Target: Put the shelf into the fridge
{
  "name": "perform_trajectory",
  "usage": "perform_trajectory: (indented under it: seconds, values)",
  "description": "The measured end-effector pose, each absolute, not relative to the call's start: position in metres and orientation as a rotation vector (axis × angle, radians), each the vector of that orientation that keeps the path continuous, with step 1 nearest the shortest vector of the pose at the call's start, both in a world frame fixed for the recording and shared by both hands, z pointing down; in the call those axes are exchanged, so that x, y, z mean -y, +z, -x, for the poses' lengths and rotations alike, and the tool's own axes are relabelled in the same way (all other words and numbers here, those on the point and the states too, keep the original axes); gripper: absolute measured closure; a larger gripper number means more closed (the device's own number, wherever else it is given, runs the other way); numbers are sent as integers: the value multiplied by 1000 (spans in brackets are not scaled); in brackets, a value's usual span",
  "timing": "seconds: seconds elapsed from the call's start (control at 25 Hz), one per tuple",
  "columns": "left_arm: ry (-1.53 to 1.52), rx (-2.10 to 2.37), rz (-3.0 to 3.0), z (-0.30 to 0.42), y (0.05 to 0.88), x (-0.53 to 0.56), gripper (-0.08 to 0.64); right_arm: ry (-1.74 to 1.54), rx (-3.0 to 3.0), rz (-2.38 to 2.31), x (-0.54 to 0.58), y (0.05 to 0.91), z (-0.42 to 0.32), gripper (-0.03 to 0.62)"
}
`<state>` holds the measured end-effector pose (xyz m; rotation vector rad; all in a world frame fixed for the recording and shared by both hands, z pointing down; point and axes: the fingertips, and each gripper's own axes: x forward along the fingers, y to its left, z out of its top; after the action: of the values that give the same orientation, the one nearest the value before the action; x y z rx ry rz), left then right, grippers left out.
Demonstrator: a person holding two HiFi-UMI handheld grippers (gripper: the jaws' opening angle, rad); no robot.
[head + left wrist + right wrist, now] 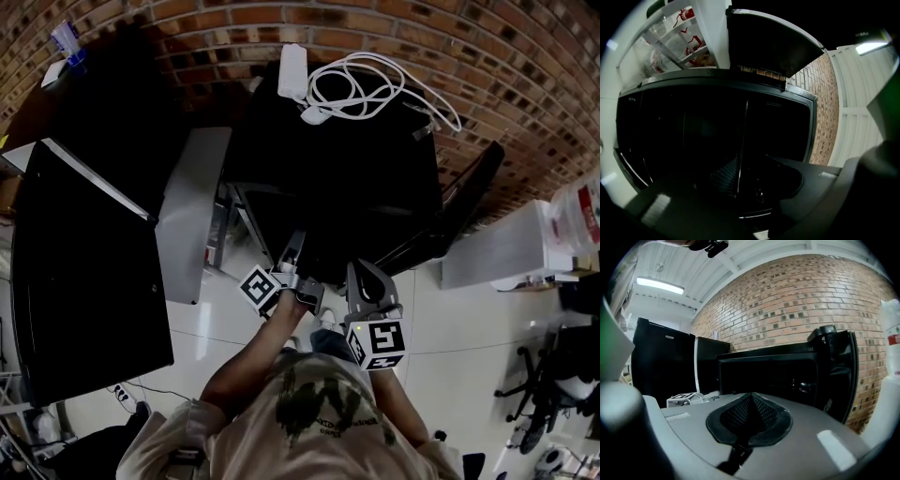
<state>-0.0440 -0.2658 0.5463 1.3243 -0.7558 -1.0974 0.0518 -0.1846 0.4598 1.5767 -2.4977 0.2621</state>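
Observation:
A small black fridge [375,159] stands against the brick wall with its door [459,202] swung open to the right. My left gripper [292,248] reaches into the dark opening. In the left gripper view its jaws [739,180] are closed on the thin edge of the shelf [743,136], which runs straight ahead into the fridge. Much of that view is too dark to read. My right gripper [361,281] hovers just in front of the fridge, shut with nothing between its pads [751,401]. It faces the open compartment [768,376] and the door [839,376].
A white adapter with a coiled cable [356,89] lies on top of the fridge. A tall black cabinet [84,262] and a grey panel [192,211] stand at the left. To the right are a white unit [497,248] and a chair base [539,394].

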Motion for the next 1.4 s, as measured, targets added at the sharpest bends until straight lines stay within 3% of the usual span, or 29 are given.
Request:
perform_trajectory:
  seconds: [0.32, 0.52, 1.4]
  values:
    - [-1089, 671, -1368, 53, 504, 208, 485, 223, 2512, -1590, 142, 441, -20, 592]
    - [-1102, 631, -1408, 62, 472, 176, 558, 207, 2505, -1608, 117, 430, -9, 592]
    - [-1102, 645, -1500, 38, 405, 89, 558, 124, 2550, -1620, 50, 377, -27, 592]
